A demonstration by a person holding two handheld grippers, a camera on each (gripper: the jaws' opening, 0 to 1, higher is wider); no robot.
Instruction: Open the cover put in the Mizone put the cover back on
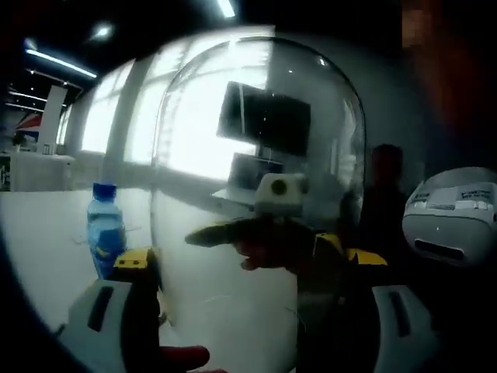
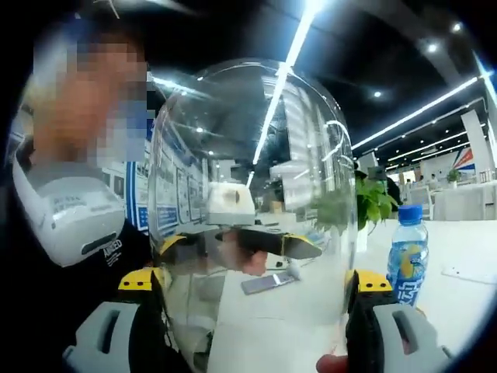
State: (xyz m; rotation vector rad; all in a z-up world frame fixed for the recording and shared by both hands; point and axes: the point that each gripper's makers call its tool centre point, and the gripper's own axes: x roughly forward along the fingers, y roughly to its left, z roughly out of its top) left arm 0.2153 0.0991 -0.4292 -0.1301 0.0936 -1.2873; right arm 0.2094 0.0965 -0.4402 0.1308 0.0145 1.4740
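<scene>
Left tool (image 1: 233,311) and right tool (image 2: 252,318) both clamping clear dome cover (image 1: 256,171), holding it raised between them. Cover looking rigid, light, slippery, breakable; gripping low on opposite walls is seeming safest. Mizone bottle (image 1: 105,229) standing on white counter (image 1: 39,233), just beside cover.

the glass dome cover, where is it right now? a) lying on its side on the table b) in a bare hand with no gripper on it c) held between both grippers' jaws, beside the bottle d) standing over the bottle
c: the clear dome cover stands between the left gripper jaws and the right gripper jaws, with the blue Mizone bottle outside it on the white table.
</scene>
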